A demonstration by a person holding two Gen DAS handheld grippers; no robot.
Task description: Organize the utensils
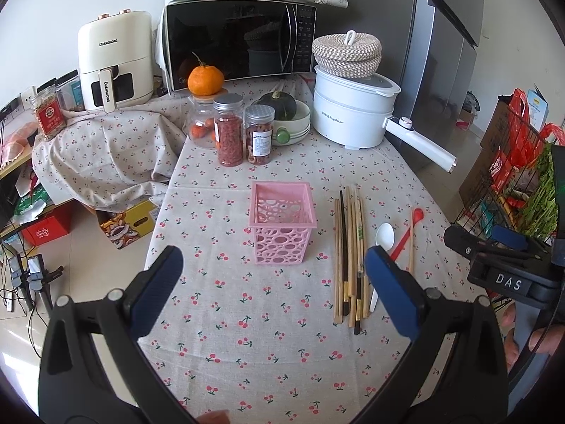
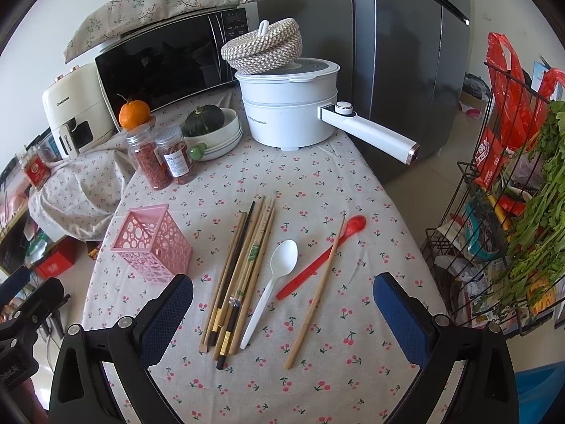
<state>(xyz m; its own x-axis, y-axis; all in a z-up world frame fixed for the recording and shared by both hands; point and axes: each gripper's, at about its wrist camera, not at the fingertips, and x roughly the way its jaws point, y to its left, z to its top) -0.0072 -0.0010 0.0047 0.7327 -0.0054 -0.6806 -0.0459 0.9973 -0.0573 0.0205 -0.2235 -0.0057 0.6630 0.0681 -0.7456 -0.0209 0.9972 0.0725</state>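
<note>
Pink holder [image 1: 281, 225], loose chopsticks [image 2: 240, 279], both jaws wide.

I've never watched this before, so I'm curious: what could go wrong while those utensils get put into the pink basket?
The pink basket looks light and tall; a poke from long chopsticks might tip it. The chopsticks lie bunched and overlapping, so the open jaws may grab several or scatter them. The lone chopstick lies across the red spoon, so lifting either could drag the other.

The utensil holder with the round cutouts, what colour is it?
Pink. The utensil holder shows best in the left wrist view.
</note>
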